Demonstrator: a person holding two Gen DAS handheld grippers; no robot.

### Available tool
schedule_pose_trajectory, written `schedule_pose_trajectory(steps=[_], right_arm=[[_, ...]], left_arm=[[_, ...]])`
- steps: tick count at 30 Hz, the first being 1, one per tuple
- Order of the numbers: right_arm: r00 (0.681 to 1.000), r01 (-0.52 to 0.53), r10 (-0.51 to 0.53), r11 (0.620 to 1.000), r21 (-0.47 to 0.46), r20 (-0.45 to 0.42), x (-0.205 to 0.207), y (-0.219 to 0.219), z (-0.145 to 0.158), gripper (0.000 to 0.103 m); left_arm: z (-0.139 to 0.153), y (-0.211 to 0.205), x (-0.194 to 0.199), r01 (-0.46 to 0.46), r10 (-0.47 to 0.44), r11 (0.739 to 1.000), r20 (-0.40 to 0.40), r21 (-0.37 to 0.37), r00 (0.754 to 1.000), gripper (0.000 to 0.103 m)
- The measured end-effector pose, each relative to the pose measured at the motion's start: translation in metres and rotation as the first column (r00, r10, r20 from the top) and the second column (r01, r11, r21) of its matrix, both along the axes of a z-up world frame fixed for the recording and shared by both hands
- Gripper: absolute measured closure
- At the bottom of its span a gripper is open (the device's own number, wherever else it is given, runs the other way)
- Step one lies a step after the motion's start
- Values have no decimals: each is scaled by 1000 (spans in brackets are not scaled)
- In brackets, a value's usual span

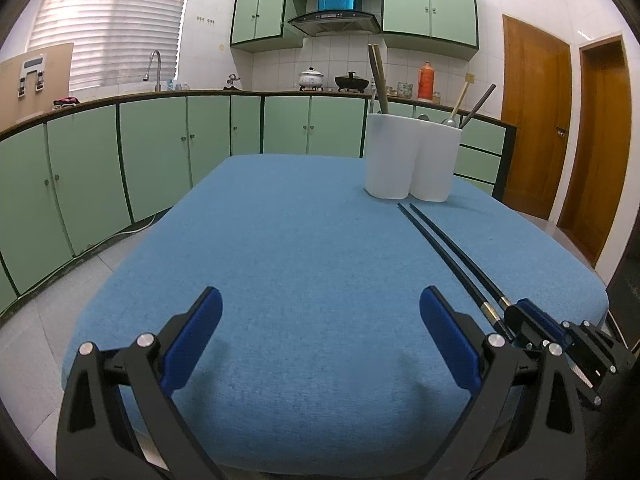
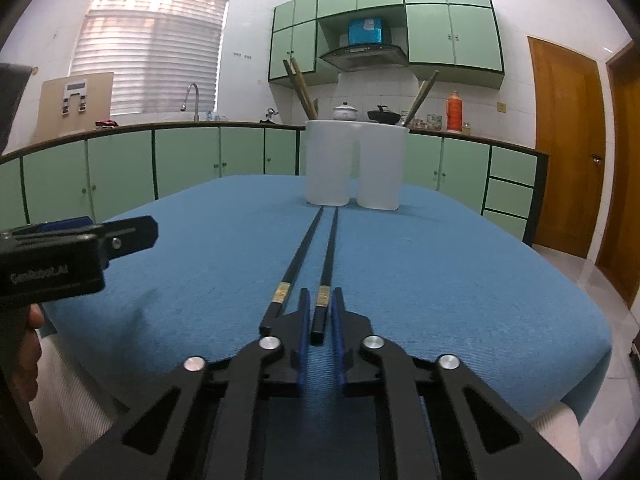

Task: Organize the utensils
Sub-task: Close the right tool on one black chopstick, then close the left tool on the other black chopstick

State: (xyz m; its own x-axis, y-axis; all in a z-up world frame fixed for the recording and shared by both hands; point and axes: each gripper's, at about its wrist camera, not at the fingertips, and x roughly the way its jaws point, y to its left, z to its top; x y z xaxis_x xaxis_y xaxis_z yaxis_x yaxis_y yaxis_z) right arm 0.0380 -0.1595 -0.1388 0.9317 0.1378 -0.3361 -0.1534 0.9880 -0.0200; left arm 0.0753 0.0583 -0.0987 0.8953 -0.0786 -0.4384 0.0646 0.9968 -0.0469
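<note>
Right tongs (image 2: 321, 316): narrowed around the butt end of the right black chopstick (image 2: 329, 256); contact unclear.
Left chopstick (image 2: 298, 258): just outside those tongs, on the blue worktop (image 2: 460, 280).
Left tongs (image 1: 320, 336): wide, holding nothing.
White holder (image 2: 356, 164): beyond the chopstick tips.

Right tongs (image 2: 320, 312) astride one chopstick (image 2: 326, 276)
</note>
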Motion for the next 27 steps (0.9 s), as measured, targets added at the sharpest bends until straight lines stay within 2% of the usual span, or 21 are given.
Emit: schedule_pose_trajectory(steps=[10, 20, 25, 27], right_arm=[[999, 33, -33, 999, 1, 8, -3, -4, -1, 96], [992, 124, -124, 992, 1, 33, -21, -32, 1, 96], [980, 191, -191, 982, 6, 57, -26, -51, 9, 96], [976, 211, -212, 977, 19, 50, -23, -59, 9, 96]], left_arm=[[0, -9, -3, 21, -21, 1000, -3, -4, 1000, 7], [-4, -38, -7, 79, -79, 997, -19, -15, 997, 7], [-6, -58, -8, 121, -122, 992, -36, -49, 992, 7], [-7, -66, -8, 135, -138, 989, -42, -54, 990, 11]])
